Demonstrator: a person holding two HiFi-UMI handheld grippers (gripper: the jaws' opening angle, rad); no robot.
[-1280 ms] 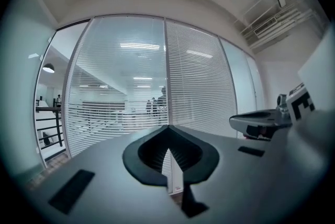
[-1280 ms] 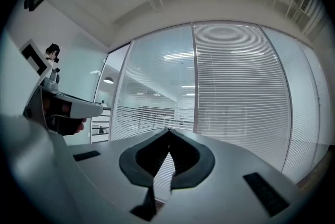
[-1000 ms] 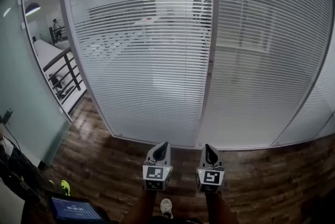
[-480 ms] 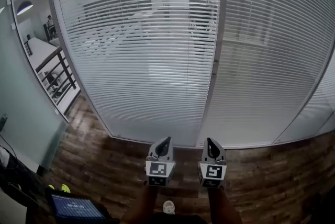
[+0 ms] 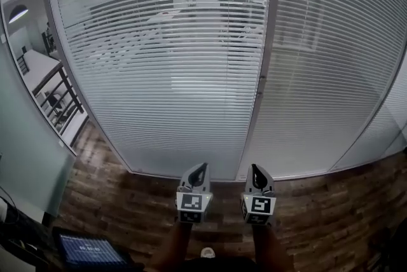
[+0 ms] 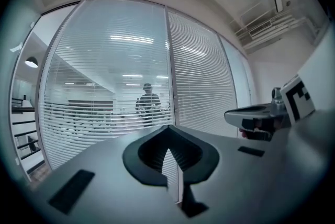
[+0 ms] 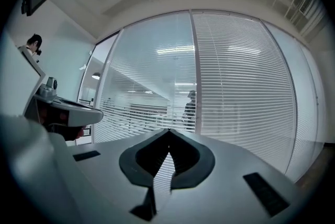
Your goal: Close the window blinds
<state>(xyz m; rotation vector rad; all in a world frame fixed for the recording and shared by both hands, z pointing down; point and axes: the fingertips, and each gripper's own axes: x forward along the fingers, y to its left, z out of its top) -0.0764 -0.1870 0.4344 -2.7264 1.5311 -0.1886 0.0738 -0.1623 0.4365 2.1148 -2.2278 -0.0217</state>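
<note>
The left window blind (image 5: 159,67) has its slats tilted open, and a room with a person (image 5: 236,0) shows through it. The right window blind (image 5: 331,61) beyond the frame post (image 5: 264,74) looks shut and opaque. My left gripper (image 5: 198,170) and right gripper (image 5: 255,173) hang side by side low in the head view, well short of the glass. Both are shut with nothing between the jaws. In the left gripper view the left gripper (image 6: 168,130) points at the post, and in the right gripper view the right gripper (image 7: 168,134) does the same.
A wood-plank floor (image 5: 114,201) runs up to the curved glass wall. A teal wall (image 5: 25,150) stands at the left, with a railing (image 5: 54,89) behind the glass. A lit tablet (image 5: 89,253) lies at the bottom left.
The head view has drawn closer to the window and shifted, so the person behind the glass looms larger. Both grippers stay shut, side by side, in the same low place.
</note>
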